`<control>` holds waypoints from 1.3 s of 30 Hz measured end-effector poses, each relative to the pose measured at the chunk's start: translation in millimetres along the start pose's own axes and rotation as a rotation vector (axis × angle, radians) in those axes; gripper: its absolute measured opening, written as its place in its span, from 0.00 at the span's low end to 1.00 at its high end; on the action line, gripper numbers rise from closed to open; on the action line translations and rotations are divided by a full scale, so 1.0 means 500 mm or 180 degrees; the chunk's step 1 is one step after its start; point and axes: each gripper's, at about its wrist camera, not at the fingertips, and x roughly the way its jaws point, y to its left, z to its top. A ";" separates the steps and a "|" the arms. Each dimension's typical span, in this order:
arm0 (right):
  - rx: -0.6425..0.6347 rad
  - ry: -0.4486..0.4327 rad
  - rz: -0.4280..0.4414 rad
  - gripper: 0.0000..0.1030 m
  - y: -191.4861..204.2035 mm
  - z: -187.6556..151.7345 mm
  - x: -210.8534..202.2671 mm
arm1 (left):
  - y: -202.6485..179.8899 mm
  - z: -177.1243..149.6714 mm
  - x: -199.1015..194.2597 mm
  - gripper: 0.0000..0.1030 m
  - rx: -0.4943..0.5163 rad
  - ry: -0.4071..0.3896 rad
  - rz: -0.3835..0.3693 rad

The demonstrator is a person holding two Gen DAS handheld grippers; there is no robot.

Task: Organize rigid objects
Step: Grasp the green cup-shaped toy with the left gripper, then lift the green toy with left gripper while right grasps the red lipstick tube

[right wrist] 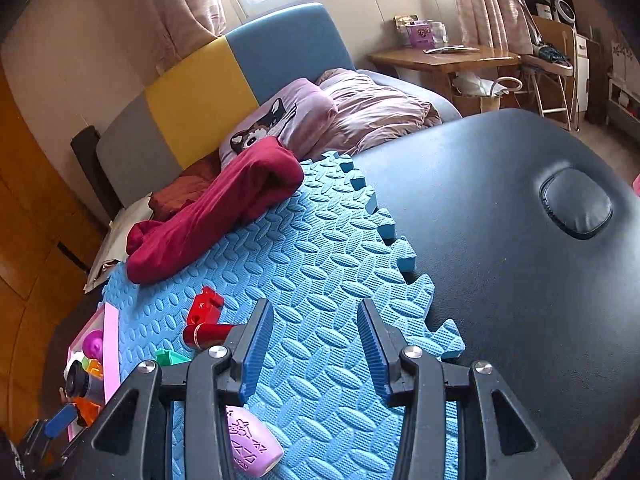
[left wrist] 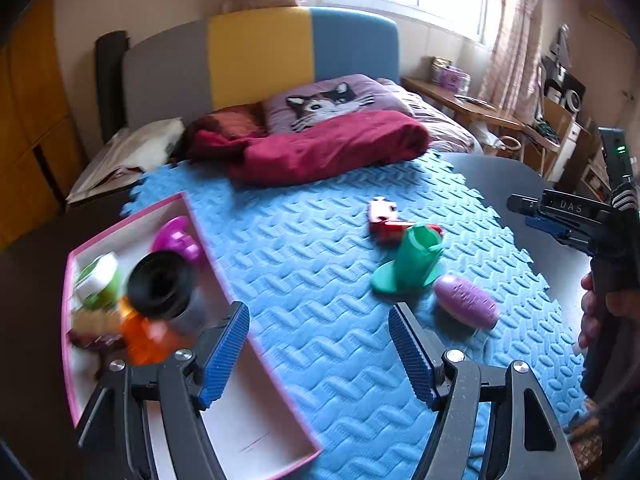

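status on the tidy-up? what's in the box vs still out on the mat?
Done: the pink box already holds several items, including a black cylinder, a magenta toy and an orange piece.

In hand: nothing. The left gripper and right gripper are both open and empty.

Left on the mat: green cup, purple jar and red pieces.

Both your grippers held open, nothing between the fingers

Your left gripper has its blue-padded fingers spread wide, angled down and forward. Your right gripper is parted less widely and also empty; from the left wrist view it sits at the far right, your right hand wrapped around its handle
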 end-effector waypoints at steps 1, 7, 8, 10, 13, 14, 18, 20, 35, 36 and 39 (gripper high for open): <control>0.0030 0.0010 0.0006 0.43 -0.003 0.001 0.001 | -0.010 0.006 0.008 0.71 0.0022 0.0011 -0.0033; 0.0129 0.0021 0.0045 0.43 -0.012 0.004 0.000 | -0.067 0.045 0.062 0.71 0.0140 0.0089 -0.0209; 0.0133 0.0022 0.0053 0.43 -0.012 0.004 0.000 | -0.076 0.050 0.073 0.71 0.0158 0.0111 -0.0246; 0.0137 0.0035 0.0065 0.43 -0.012 0.004 0.000 | -0.093 0.059 0.091 0.71 0.0182 0.0136 -0.0320; 0.0148 0.0069 0.0085 0.43 -0.013 0.004 0.005 | -0.111 0.074 0.114 0.71 0.0209 0.0137 -0.0375; 0.0151 0.0078 0.0093 0.43 -0.013 0.005 0.006 | -0.117 0.079 0.121 0.71 0.0216 0.0134 -0.0372; 0.0184 0.0100 0.0096 0.43 -0.017 0.005 0.010 | -0.129 0.089 0.177 0.55 0.0227 0.0251 -0.0345; 0.0197 0.0102 0.0097 0.43 -0.019 0.005 0.011 | -0.125 0.085 0.205 0.30 0.0174 0.0396 -0.0436; -0.0139 0.0430 0.0267 0.53 0.033 -0.019 0.049 | -0.028 0.026 0.054 0.30 -0.0104 -0.0011 -0.0500; -0.0217 0.0441 0.0285 0.57 0.045 -0.023 0.051 | -0.020 0.021 0.037 0.30 -0.0134 -0.0046 -0.0530; -0.0373 0.0403 0.0341 0.76 0.083 -0.034 0.054 | -0.002 0.011 0.004 0.30 -0.0210 -0.0117 -0.0555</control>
